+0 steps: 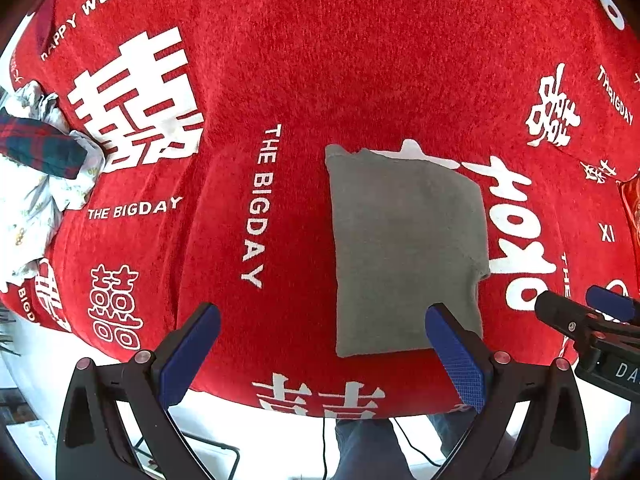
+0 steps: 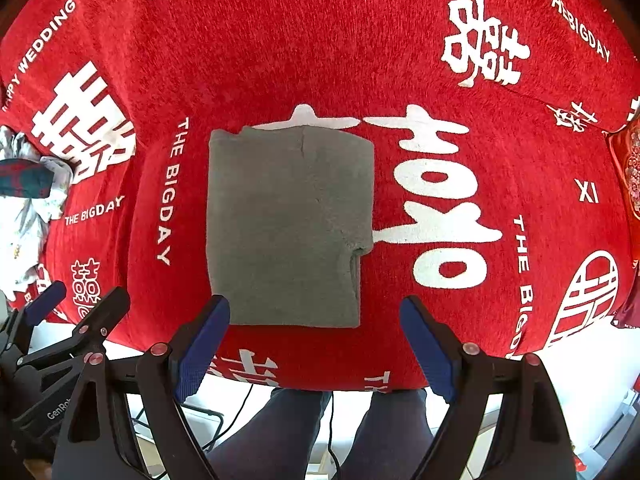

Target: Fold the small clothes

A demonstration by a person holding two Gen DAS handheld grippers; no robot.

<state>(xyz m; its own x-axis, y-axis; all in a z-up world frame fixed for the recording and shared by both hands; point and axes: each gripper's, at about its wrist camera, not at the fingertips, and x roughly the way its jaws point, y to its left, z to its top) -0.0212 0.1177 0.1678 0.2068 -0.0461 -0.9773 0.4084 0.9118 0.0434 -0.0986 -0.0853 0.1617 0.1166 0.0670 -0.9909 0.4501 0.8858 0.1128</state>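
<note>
A small grey garment (image 1: 404, 248) (image 2: 288, 224) lies folded into a neat rectangle on the red cloth near the table's front edge. My left gripper (image 1: 322, 354) hovers above the cloth just left of the garment's near corner, jaws wide apart and empty. My right gripper (image 2: 316, 344) hangs over the garment's near edge, also open with nothing between its blue pads. Each gripper shows at the edge of the other's view: the right gripper (image 1: 584, 308) and the left gripper (image 2: 76, 300).
A red tablecloth (image 1: 280, 80) (image 2: 280, 40) with white lettering covers the table. A heap of other clothes (image 1: 36, 168) (image 2: 28, 192), plaid and pale printed, sits at the left edge. A person's legs (image 2: 312, 432) and cables show below the front edge.
</note>
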